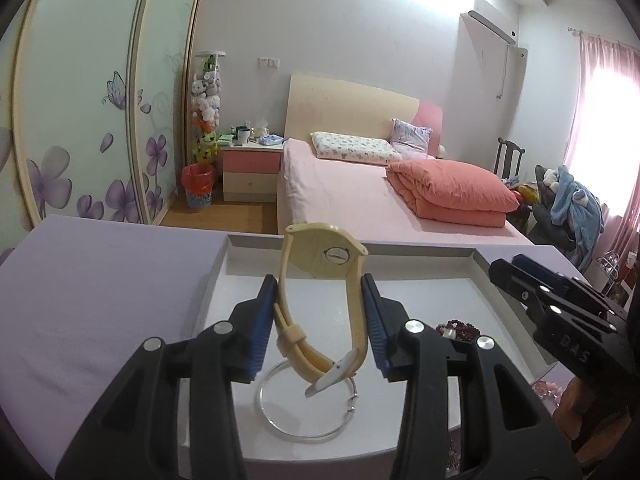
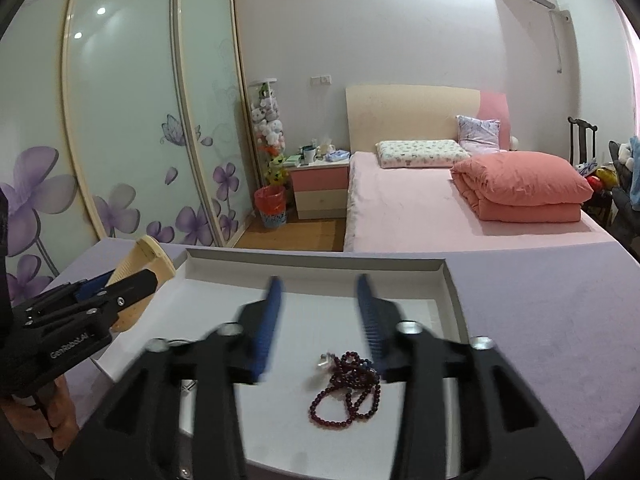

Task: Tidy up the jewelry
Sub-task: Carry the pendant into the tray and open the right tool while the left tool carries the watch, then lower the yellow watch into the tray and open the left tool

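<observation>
Here a white tray [image 1: 216,280] sits on a lilac table [image 1: 100,280], a clear bangle [image 1: 280,420] near its front edge. The left gripper [image 1: 320,292] clamps a cream watch [image 1: 320,258] by its strap, above the bangle. The right gripper [image 2: 318,292] stands open, empty, over a dark red bead necklace [image 2: 348,388] lying near the tray's front right.

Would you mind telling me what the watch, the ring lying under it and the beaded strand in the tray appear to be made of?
Watch: cream strap and case, matte and flexible-looking, probably rubber or soft plastic; the clasp shines like metal.
Ring: a clear, see-through hoop, glass or acrylic, with a small metal fitting.
Beaded strand: glossy dark red round beads, perhaps stone, glass or resin; the look leaves it open.
</observation>
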Available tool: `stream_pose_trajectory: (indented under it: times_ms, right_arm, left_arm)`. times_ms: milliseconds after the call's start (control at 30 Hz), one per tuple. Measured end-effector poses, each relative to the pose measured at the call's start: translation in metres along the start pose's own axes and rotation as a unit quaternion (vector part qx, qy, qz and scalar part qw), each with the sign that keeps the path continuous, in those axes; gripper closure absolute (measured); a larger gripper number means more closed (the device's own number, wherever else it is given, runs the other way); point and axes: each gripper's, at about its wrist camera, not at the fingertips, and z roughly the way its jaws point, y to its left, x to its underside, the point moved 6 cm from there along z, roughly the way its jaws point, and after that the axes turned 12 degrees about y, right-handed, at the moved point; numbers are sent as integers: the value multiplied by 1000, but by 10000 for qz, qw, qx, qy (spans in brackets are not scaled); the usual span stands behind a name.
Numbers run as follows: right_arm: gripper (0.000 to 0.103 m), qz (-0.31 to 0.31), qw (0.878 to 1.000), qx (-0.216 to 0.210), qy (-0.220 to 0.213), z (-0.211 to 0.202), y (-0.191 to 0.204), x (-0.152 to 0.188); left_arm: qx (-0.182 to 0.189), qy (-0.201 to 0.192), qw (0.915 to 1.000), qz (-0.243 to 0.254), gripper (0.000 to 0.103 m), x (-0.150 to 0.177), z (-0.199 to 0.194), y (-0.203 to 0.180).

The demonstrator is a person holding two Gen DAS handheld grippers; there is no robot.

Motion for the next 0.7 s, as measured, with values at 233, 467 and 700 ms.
stream_pose_trajectory:
  times_ms: [233, 467, 700]
  right_arm:
    - [59, 184, 9998, 51, -49, -2, -12, -5]
    - [59, 218, 9997, 57, -70, -3, -17, -6]
    - [59, 219, 9997, 62, -72, -2, -19, -7]
  left_arm:
    - [7, 86, 10000, 27, 60, 3, 12, 1]
    - [-92, 69, 9999, -60, 52, 1, 19, 1]
    - [-130, -6, 9998, -125, 50, -1, 13, 7]
